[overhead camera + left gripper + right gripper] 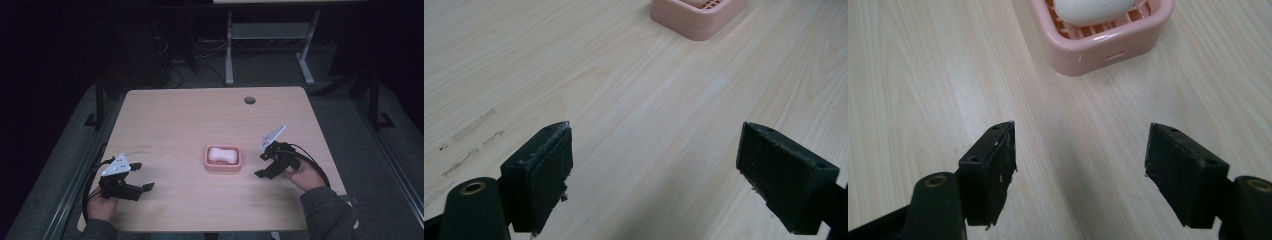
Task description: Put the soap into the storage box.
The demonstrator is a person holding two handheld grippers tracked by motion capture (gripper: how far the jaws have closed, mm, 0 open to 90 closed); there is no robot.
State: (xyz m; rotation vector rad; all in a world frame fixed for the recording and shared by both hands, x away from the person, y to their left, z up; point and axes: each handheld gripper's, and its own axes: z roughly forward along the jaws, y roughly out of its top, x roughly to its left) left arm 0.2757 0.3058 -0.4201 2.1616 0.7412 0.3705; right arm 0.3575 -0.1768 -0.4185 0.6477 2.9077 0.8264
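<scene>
Both grippers' jaws wide apart, empty; pink soap dish (223, 158) with white soap (223, 154) between, bare tabletop (200, 115) around.

Pale wood-grain laminate on the table (200, 115), matt and smooth, marked with a few faint scuffs near the left edge. Glossy moulded pink plastic for the soap dish (1098, 50), slatted inside, carrying a smooth white soap bar (1093, 10) with a slight sheen. Matt black, finely textured pads (544, 175) on the left gripper (654, 170) and right gripper (1080, 170), frayed at the edges, with brass-coloured metal eyelets behind.
</scene>
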